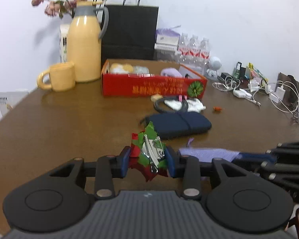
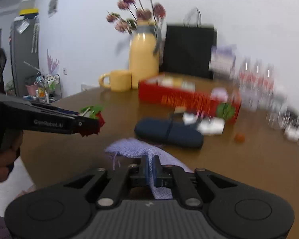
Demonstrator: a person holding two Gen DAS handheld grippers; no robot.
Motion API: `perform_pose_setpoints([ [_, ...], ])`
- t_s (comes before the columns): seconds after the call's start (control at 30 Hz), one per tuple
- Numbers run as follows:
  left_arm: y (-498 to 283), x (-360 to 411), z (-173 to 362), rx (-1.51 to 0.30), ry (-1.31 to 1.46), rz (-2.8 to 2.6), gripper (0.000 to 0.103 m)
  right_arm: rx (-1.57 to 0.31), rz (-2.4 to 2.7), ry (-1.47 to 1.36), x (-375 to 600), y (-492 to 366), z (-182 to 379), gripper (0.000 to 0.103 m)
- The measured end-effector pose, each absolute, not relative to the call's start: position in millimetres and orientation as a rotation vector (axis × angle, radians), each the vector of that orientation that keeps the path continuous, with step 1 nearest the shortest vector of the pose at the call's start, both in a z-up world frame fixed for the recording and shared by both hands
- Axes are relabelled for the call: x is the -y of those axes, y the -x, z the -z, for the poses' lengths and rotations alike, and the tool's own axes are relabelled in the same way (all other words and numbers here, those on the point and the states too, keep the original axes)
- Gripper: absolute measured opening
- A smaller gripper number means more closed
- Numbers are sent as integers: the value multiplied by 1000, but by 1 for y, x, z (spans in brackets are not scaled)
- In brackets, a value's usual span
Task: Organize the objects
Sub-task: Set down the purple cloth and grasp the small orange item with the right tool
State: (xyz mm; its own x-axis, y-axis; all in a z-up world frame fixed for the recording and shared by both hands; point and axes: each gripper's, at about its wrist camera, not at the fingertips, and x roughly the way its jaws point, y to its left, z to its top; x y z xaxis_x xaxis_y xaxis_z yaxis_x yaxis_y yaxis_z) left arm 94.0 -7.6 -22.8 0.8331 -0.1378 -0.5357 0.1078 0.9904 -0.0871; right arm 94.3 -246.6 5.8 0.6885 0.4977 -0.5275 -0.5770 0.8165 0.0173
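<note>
Looking at how things lie, I'd say this tidy-up is somewhere in the middle. The red cardboard box (image 1: 153, 83) already has a few soft bundles in it, yellowish, grey and lilac, but plenty is loose on the brown wooden table (image 1: 59, 123) in front of the box: a dark blue fabric pouch (image 1: 179, 124) with a band round it, some white crumpled packets (image 1: 189, 103) on a black cable coil, and a tiny orange bit off to the box's right.

Both tools are loaded. The left gripper (image 1: 147, 159) is clamped narrow on a rose hair clip (image 1: 149, 151), red fabric petals, green leaves, shiny metal clip on its back, held up above the table on the near side of the box. The right gripper (image 2: 150, 171) is pinched nearly closed on a lilac knitted cloth (image 2: 133, 147), soft and floppy, sagging toward the tabletop nearer than the pouch.

My guess is both go in the box next, then the pouch and packets.
</note>
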Motion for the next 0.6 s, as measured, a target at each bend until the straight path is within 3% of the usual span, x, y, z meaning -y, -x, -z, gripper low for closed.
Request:
perform_pose_setpoints([
  [0.03,-93,8,25,-576,53,133,38,-583,-606,129,247,-94,-1,14],
  [0.1,-92,6,28,-580,58,139,38,-627,-595,107,249,-93,4,40],
  [0.17,-94,4,29,-583,68,140,39,-610,-605,69,258,-87,0,53],
  [0.3,-108,2,29,-581,72,144,39,-548,-555,-63,285,-104,-16,55],
  [0.6,-174,19,31,-589,55,188,39,-529,-299,148,299,-257,10,52],
])
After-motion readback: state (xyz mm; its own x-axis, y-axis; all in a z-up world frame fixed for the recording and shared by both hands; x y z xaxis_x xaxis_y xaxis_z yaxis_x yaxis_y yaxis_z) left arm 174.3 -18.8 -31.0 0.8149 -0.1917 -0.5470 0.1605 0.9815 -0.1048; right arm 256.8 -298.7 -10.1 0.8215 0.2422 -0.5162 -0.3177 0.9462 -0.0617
